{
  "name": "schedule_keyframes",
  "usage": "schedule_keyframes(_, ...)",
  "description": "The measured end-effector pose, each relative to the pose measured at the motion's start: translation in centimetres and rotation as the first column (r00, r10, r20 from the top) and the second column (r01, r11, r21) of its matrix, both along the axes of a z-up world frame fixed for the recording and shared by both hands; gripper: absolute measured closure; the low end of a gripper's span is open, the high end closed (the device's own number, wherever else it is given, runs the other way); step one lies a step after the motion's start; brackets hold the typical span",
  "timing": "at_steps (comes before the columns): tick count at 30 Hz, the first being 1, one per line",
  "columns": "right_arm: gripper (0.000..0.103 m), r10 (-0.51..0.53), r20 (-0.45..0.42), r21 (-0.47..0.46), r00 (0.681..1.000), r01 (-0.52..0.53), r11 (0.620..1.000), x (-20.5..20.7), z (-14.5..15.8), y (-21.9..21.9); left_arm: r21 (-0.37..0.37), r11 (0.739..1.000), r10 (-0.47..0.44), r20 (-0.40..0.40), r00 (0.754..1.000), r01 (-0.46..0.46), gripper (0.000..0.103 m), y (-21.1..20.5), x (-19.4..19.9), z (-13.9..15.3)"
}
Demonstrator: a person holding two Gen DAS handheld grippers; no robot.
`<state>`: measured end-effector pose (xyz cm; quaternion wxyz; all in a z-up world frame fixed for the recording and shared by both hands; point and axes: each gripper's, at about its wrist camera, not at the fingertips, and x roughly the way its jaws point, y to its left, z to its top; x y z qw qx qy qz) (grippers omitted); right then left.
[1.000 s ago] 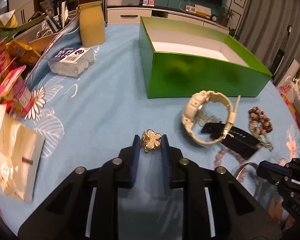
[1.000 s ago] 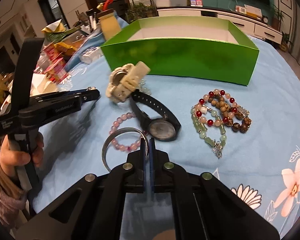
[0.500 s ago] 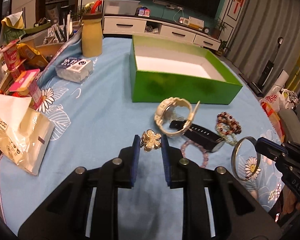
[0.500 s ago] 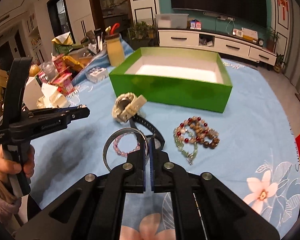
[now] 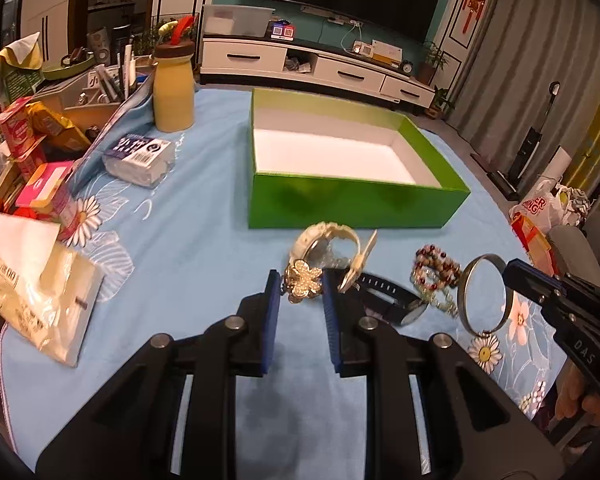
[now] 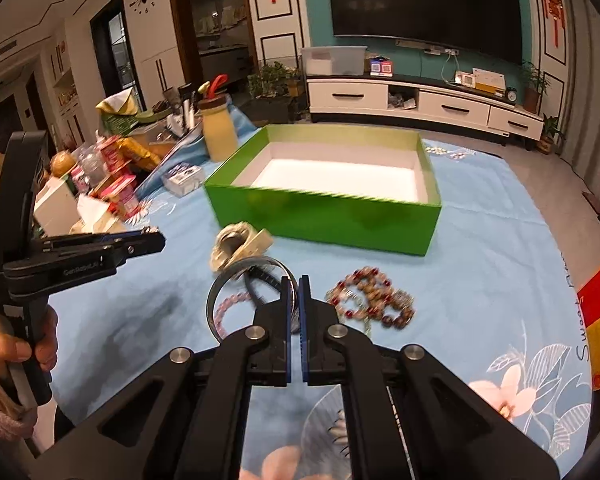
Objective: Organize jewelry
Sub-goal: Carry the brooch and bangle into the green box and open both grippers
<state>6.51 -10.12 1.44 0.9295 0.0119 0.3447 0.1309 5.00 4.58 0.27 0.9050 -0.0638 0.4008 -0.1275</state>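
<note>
My left gripper (image 5: 300,286) is shut on a gold flower brooch (image 5: 303,286) and holds it above the blue tablecloth. My right gripper (image 6: 295,282) is shut on a silver bangle (image 6: 236,276), which also shows in the left wrist view (image 5: 483,295). The open green box (image 5: 352,204) with a white inside stands ahead of both (image 6: 324,212). On the cloth before it lie a cream watch (image 5: 327,242), a black watch (image 5: 384,290), a bead bracelet pile (image 6: 374,300) and a pink bead bracelet (image 6: 230,306).
A yellow bottle (image 5: 173,92), a tissue pack (image 5: 138,159), snack packets (image 5: 28,148) and a plastic bag (image 5: 40,296) crowd the table's left side. A red and yellow bag (image 6: 598,320) lies at the right edge. A TV cabinet (image 6: 420,106) stands behind the table.
Both grippers have risen and pulled back from the table with their items, so the box and jewelry look farther off. The bangle has come up off the cloth.
</note>
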Motion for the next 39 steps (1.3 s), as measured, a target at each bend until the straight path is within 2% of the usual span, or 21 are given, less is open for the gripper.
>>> schedule_keyframes(12,0.100,-0.079,0.068,0.010,0.995,0.078,0.997,6.5,1.8,-2.3,-0.030,0.999,-0.021,0.036,0.999,0.022,0.082,-1.7,7.1,1.8)
schedule_keyframes(20,0.100,-0.099,0.097,-0.006,0.990,0.100,0.995,11.9,2.0,-2.3,-0.004,1.000,-0.004,0.020,1.000,0.004,0.082,-2.7,12.8,1.2)
schedule_keyframes(29,0.100,-0.104,0.036,-0.072,0.994,0.106,0.992,17.4,-0.9,-1.9,0.050,0.999,-0.002,-0.029,1.000,0.004,0.082,-4.4,17.2,-0.8)
schedule_keyframes(32,0.099,-0.110,-0.001,-0.065,0.994,0.109,0.992,18.3,-1.7,-2.2,0.065,0.998,0.001,-0.039,0.999,0.002,0.081,-4.7,17.8,-1.2)
schedule_keyframes(33,0.098,-0.116,-0.006,-0.061,0.993,0.115,0.991,18.4,-1.8,-2.3,0.066,0.998,0.005,-0.039,0.999,-0.002,0.077,-4.7,17.9,-1.2)
schedule_keyframes(34,0.090,-0.123,-0.010,-0.054,0.992,0.122,0.991,18.4,-1.9,-2.5,0.065,0.998,0.006,-0.039,0.999,-0.004,0.074,-4.7,18.0,-1.2)
schedule_keyframes(36,0.083,-0.132,-0.011,-0.018,0.991,0.132,0.991,18.1,-1.6,-3.0,0.071,0.997,0.014,-0.029,0.999,-0.012,0.056,-4.7,17.9,-0.9)
schedule_keyframes(39,0.082,-0.141,-0.004,0.007,0.990,0.141,0.990,17.3,-1.2,-3.8,0.061,0.998,0.016,-0.005,1.000,-0.015,0.035,-4.6,17.1,-0.3)
